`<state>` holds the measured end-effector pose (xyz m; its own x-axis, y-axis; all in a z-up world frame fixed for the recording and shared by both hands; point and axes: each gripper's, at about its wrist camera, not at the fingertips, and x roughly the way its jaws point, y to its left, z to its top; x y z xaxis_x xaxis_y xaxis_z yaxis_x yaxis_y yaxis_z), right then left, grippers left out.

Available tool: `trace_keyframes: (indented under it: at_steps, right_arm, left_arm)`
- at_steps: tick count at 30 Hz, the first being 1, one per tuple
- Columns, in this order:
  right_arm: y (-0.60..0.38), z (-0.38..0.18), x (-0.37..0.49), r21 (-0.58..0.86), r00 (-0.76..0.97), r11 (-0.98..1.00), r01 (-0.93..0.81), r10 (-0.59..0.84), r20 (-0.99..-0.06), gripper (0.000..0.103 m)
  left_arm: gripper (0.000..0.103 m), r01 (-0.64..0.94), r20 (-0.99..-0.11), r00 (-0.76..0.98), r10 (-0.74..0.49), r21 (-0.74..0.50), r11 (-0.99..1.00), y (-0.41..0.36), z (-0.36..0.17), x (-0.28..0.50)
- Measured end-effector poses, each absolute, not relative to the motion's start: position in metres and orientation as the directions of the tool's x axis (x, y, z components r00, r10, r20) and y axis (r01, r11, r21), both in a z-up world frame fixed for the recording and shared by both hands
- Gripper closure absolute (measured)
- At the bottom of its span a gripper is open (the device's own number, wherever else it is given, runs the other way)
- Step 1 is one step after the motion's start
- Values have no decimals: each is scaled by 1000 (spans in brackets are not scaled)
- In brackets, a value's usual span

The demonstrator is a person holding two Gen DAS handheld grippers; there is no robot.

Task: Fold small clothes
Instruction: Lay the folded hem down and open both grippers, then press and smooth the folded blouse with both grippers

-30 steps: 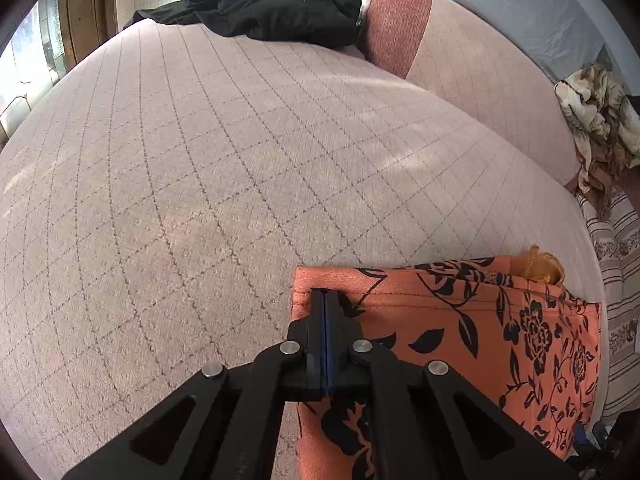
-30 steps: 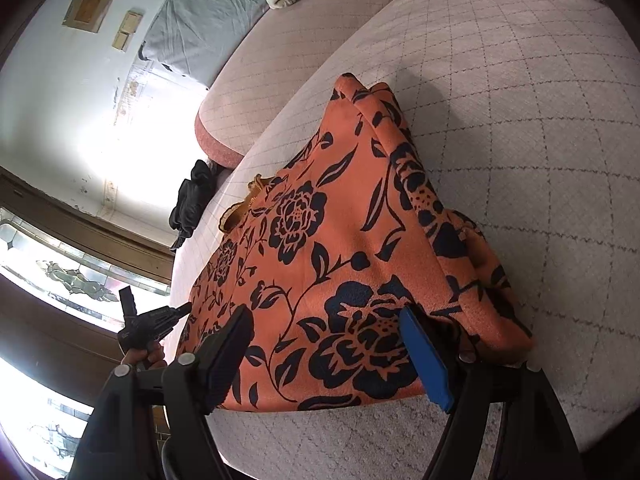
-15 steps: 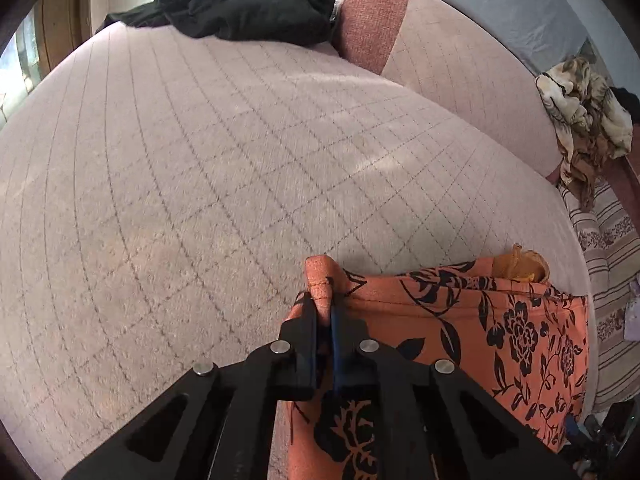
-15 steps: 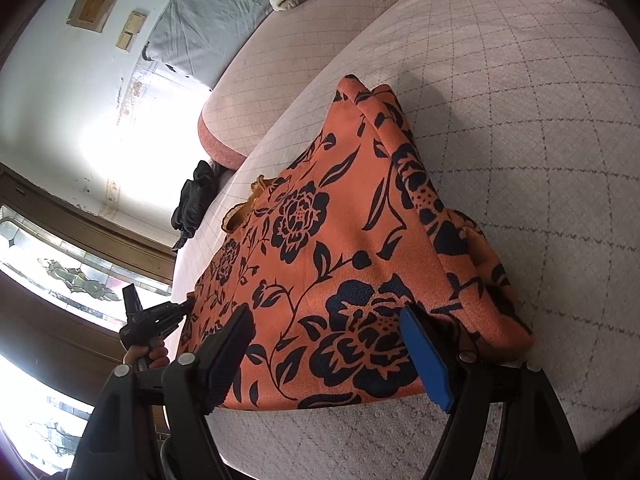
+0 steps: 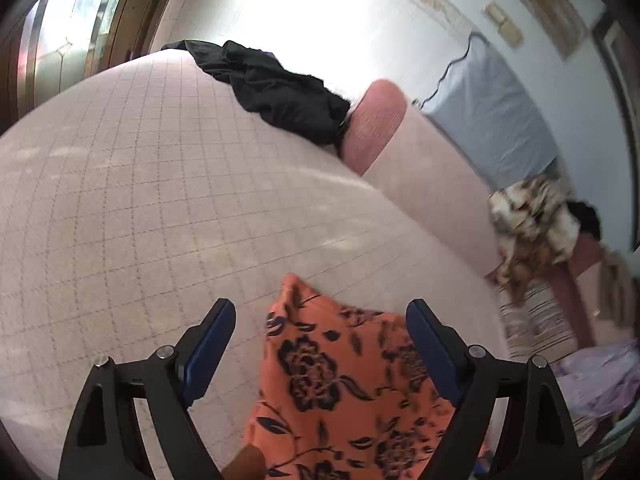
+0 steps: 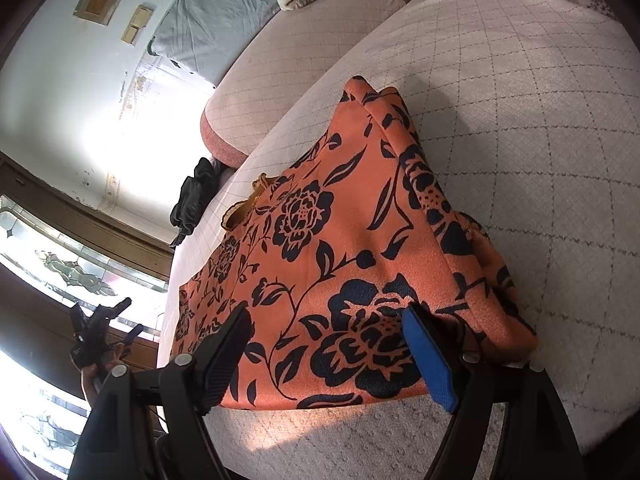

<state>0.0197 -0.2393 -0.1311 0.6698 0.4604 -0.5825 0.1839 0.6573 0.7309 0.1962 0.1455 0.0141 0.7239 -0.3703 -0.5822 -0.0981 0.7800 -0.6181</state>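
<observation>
An orange garment with black flowers [image 6: 344,220] lies folded on the pale quilted bed [image 6: 540,128]. In the left wrist view the same garment [image 5: 344,380] lies below and between the fingers, one corner standing up. My left gripper [image 5: 320,344] is open and holds nothing; it also shows small at the left of the right wrist view [image 6: 100,320], off the garment's far end. My right gripper [image 6: 332,352] is open, with its fingers astride the garment's near edge, touching or just above the cloth.
A black garment [image 5: 276,92] lies at the far end of the bed beside a pink bolster [image 5: 376,120]. A patterned cloth heap [image 5: 532,220] and striped fabric [image 5: 536,324] sit at the right. A grey-blue sheet [image 5: 492,112] hangs on the wall.
My left gripper has opened and let go of the garment's corner, then lifted and tilted up away from it. My right gripper has stayed open in place.
</observation>
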Motion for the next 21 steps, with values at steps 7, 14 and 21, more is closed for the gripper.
trace_keyframes:
  at_steps: [7,14,21]
  right_arm:
    - [-239,-130,17,717,665,672,186,451,-595,22]
    - [-246,-93,28,703,668,692,163,447,-595,22]
    - [-285,-71,122,525,626,823,218,295,-722,22]
  left_arm:
    - [16,-97,-627,738,-250,-465,880,108,21,172]
    - [16,74,-687,703,-186,-189,979,3,-26,143]
    - [16,100,-771,620,-147,-108,989,-33,-75,154]
